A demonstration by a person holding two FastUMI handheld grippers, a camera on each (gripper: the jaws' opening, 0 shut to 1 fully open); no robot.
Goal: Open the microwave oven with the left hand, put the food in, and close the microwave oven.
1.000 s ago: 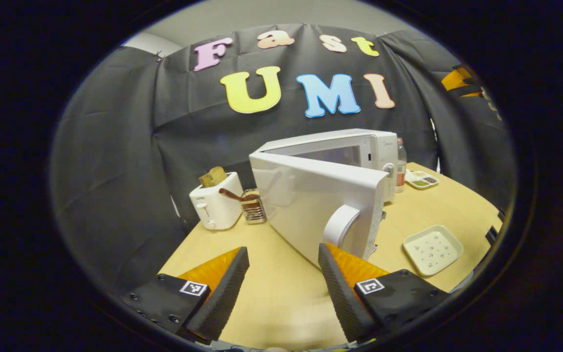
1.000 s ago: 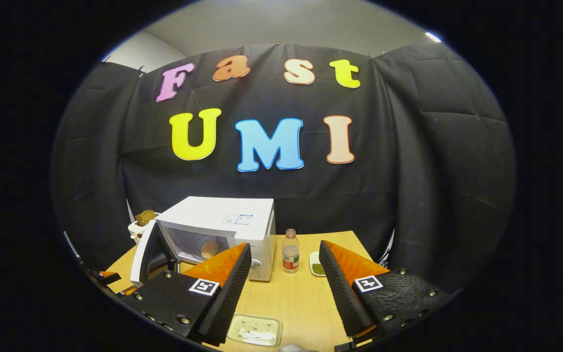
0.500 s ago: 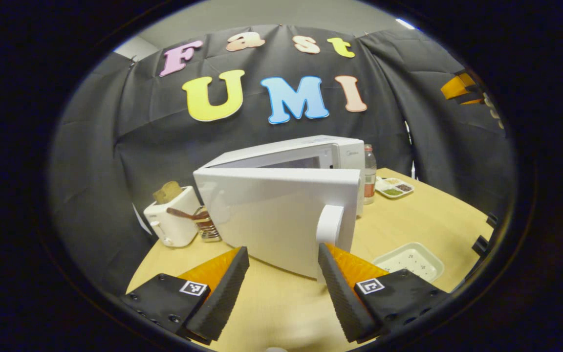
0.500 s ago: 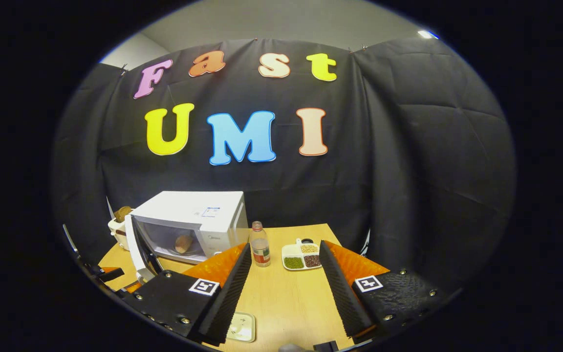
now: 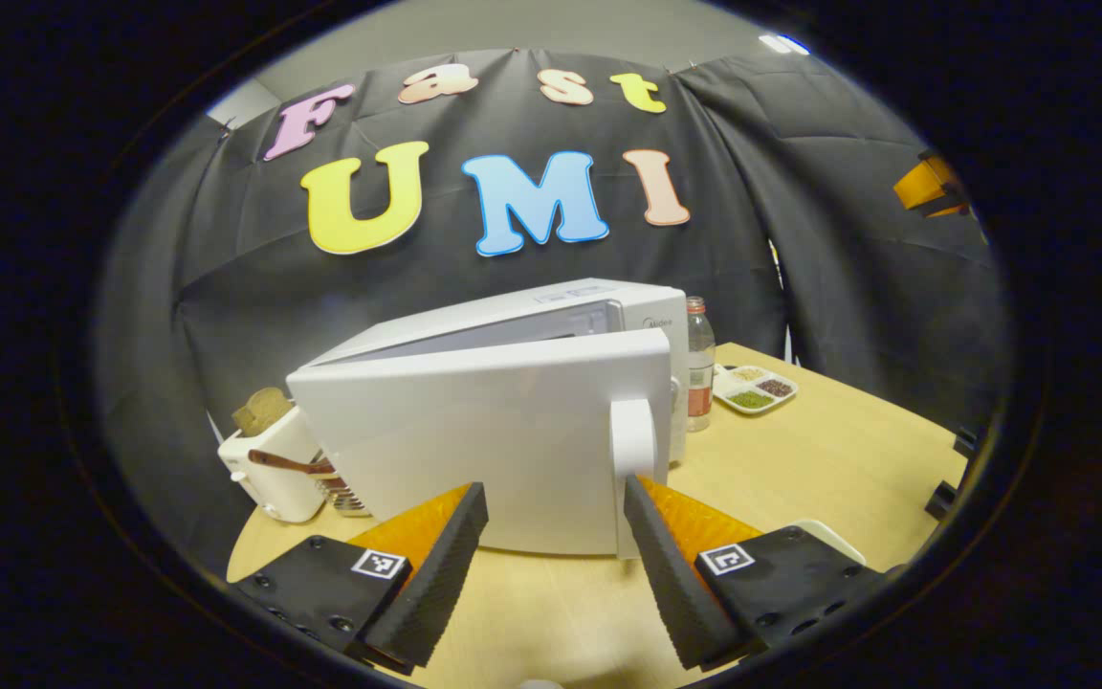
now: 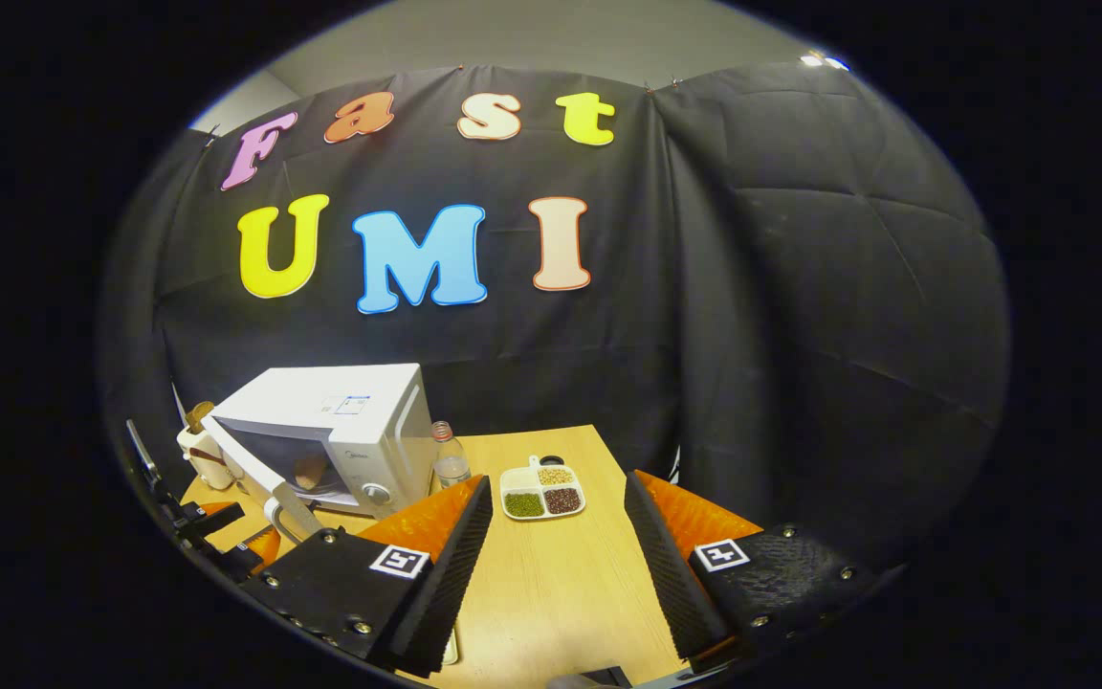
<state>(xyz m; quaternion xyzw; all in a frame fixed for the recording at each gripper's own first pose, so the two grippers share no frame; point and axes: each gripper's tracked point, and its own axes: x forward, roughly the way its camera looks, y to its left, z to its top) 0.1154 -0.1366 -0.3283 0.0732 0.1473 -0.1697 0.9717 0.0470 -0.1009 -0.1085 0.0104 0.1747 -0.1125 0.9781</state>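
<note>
Jaws of left gripper (image 5: 551,545) stand apart, gripping nothing; just beyond them, the microwave door (image 5: 474,440) hangs ajar, handle (image 5: 632,450) upright, hiding the cavity. Right gripper (image 6: 551,541) likewise apart; food (image 6: 310,469) dimly visible inside microwave (image 6: 331,431), far left.

From the left gripper view we face the microwave (image 5: 513,421) door closely; from the right, we see it (image 6: 331,435) farther off.
</note>
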